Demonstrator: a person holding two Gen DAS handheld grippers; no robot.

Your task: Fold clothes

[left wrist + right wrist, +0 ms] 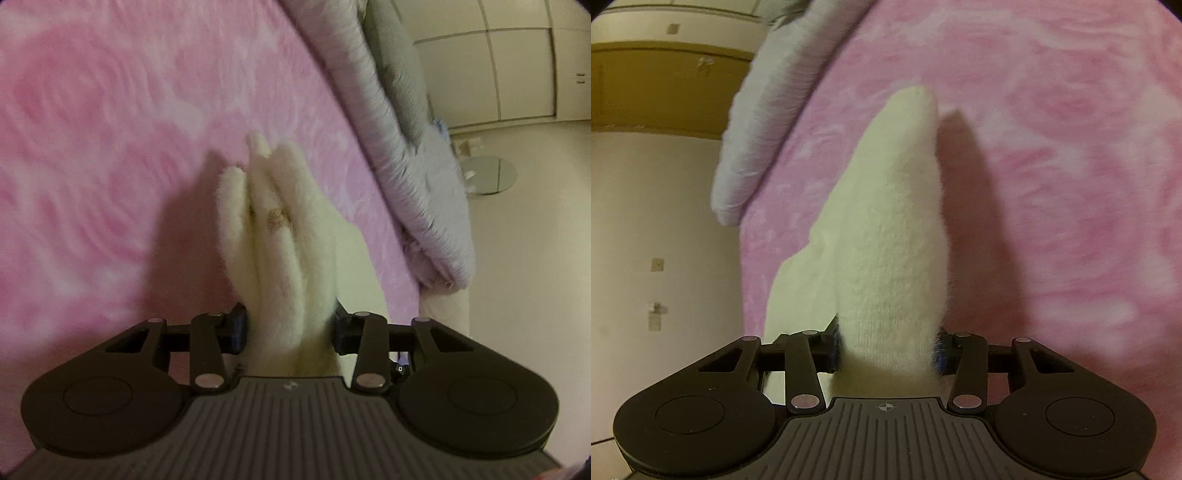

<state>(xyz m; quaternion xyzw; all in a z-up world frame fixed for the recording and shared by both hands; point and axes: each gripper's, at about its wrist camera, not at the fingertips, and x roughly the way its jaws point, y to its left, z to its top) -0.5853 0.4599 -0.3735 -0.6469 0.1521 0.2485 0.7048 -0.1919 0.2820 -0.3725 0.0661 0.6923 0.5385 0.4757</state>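
A fluffy cream-white garment (280, 236) with a small gold ornament rises in bunched folds from between the jaws of my left gripper (290, 330), which is shut on it above the pink bed cover (110, 129). In the right wrist view another part of the cream-white garment (894, 229) stands up in a tall fold from my right gripper (888, 349), whose blue-padded jaws press it from both sides. The fabric hides the fingertips in both views. The garment throws a shadow on the pink cover beside it.
A grey-blue fluffy blanket (417, 155) lies along the bed's edge, also seen as the grey-blue blanket (761, 118). Beyond it is pale floor (528, 258) with a round glass piece (487, 173), white cupboard doors (517, 66) and a brown cabinet (665, 88).
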